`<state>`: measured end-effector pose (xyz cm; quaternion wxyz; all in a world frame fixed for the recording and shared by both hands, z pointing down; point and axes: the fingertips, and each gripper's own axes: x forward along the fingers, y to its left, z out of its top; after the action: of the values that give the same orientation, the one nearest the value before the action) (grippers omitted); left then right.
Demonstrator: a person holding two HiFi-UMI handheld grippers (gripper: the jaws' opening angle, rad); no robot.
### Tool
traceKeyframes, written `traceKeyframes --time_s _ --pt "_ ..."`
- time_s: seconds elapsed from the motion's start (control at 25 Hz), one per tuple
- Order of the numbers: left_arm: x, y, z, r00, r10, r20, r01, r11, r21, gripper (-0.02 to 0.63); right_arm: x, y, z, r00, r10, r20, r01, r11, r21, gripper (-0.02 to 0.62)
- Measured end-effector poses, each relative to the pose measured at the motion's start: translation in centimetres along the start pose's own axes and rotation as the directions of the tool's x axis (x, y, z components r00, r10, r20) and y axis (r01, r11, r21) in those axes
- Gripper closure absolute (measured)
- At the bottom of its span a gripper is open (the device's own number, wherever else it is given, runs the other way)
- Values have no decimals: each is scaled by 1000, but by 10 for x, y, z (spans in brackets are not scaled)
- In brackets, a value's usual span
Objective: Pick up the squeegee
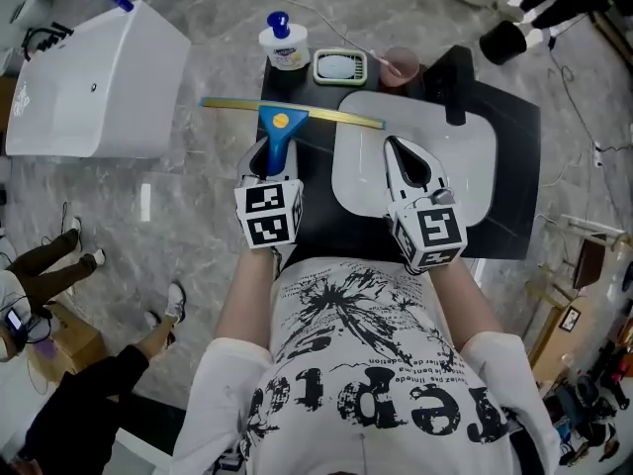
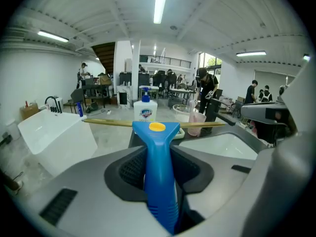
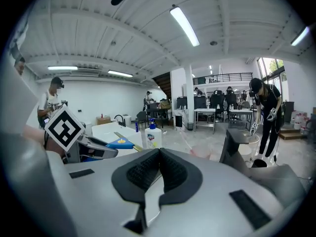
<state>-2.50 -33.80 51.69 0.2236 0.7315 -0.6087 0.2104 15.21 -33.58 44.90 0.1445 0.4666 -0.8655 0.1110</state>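
Observation:
The squeegee (image 1: 280, 125) has a blue handle with a yellow dot and a long yellow-edged blade (image 1: 292, 113). My left gripper (image 1: 271, 159) is shut on the blue handle (image 2: 159, 172), and the blade (image 2: 113, 123) crosses in front of the jaws in the left gripper view. The tool hangs lifted above the dark counter (image 1: 519, 137). My right gripper (image 1: 406, 158) hovers over the white sink basin (image 1: 475, 156), its pads (image 3: 143, 174) touching at the tips with nothing between them. The right gripper view shows the squeegee (image 3: 120, 143) at its left.
At the counter's back stand a soap pump bottle (image 1: 283, 43), a green soap dish (image 1: 340, 66), a pink cup (image 1: 400, 65) and a black faucet (image 1: 457, 82). A white tub (image 1: 94, 82) sits on the floor to the left. People's legs show at lower left.

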Motion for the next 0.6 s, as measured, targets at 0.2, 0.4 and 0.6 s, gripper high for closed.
traceKeyframes --time_s 0.2,0.4,0.6 --pt "-34 9 53 992 -21 124 19 1000 19 468 -10 3 48 995 -31 90 33 999 -22 580" --pt "-74 18 103 970 -41 240 31 998 45 468 -26 13 89 984 -64 167 67 998 -7 580" --pt "-112 23 148 933 -68 354 39 995 90 468 -40 30 114 977 -72 202 81 996 -37 580"
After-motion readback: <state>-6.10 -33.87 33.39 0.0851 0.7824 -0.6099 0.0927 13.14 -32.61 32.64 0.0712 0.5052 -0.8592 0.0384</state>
